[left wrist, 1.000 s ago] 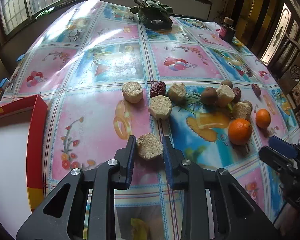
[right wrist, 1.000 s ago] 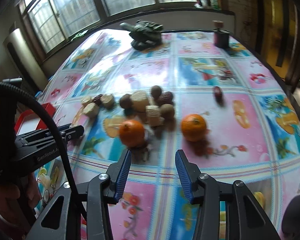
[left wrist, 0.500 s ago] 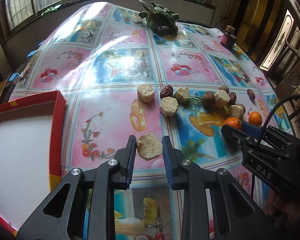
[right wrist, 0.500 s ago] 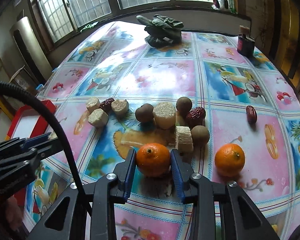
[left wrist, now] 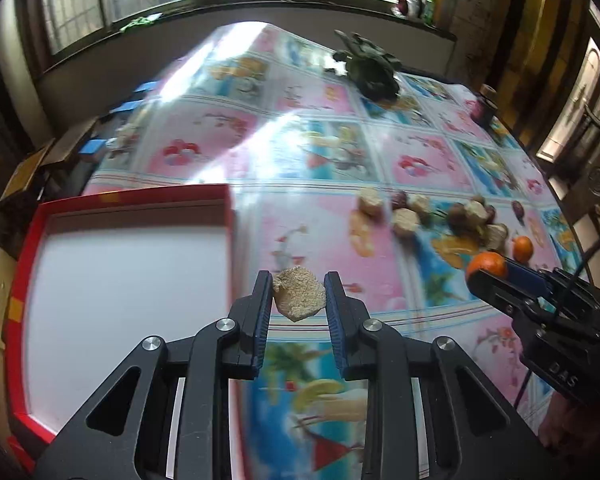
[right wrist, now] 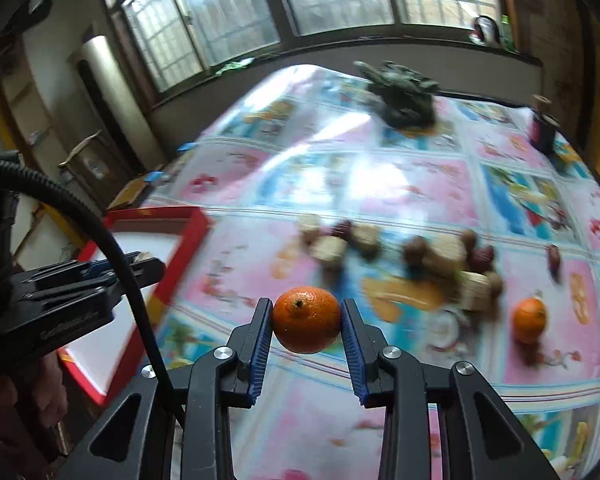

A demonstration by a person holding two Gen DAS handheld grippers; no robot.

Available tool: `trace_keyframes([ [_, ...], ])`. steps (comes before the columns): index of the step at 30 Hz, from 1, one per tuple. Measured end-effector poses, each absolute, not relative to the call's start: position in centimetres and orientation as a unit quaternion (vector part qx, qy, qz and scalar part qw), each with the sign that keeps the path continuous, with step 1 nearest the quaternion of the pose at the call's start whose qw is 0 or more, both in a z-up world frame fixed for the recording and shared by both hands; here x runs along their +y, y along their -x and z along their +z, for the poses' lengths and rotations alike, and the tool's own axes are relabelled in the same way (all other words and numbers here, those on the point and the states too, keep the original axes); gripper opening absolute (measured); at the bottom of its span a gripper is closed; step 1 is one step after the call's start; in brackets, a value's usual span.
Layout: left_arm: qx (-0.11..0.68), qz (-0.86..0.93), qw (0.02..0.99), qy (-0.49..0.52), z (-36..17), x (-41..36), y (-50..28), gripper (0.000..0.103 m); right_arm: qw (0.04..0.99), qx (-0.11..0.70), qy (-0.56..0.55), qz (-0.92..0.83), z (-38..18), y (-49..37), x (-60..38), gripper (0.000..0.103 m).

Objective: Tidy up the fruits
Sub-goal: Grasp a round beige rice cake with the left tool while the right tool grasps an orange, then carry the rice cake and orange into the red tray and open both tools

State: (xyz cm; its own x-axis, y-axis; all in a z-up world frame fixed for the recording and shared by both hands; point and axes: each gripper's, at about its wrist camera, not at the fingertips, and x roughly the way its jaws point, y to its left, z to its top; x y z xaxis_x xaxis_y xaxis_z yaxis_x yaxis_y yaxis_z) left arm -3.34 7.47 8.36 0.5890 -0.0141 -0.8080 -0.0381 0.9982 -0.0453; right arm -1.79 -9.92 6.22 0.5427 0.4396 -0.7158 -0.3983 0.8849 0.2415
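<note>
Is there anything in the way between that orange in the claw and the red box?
Nothing on the table blocks it. The orange is clamped in the right gripper; only bare tablecloth lies before the red tray. The left gripper hangs over the tray's near edge.

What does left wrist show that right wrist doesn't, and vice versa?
Left wrist only: the whole white floor of the red tray, and the beige chunk clamped in the left tool.
Right wrist only: the stem end of the held orange in the right tool, and the hand holding the left tool.
Both: the tray, the fruit cluster, the loose orange, the leafy bundle.
</note>
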Motion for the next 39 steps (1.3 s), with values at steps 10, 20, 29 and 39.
trace_keyframes([
  [10,0.451,0.072,0.888,0.049,8.4,15.8,4.5,0.025,0.859,0.415,-0.001,0.300,7.0,2.1,-1.3,0.033],
  [20,0.476,0.107,0.869,0.079,5.6,21.9,2.8,0.025,0.839,0.425,0.026,0.338,5.9,1.1,7.1,0.033],
  [29,0.486,0.100,0.864,0.085,3.8,23.2,1.2,0.025,0.829,0.443,0.051,0.336,3.9,-1.1,10.6,0.033],
  [39,0.486,0.102,0.864,0.083,3.0,23.4,1.4,0.045,0.826,0.453,0.056,0.330,2.1,-2.0,12.0,0.034],
])
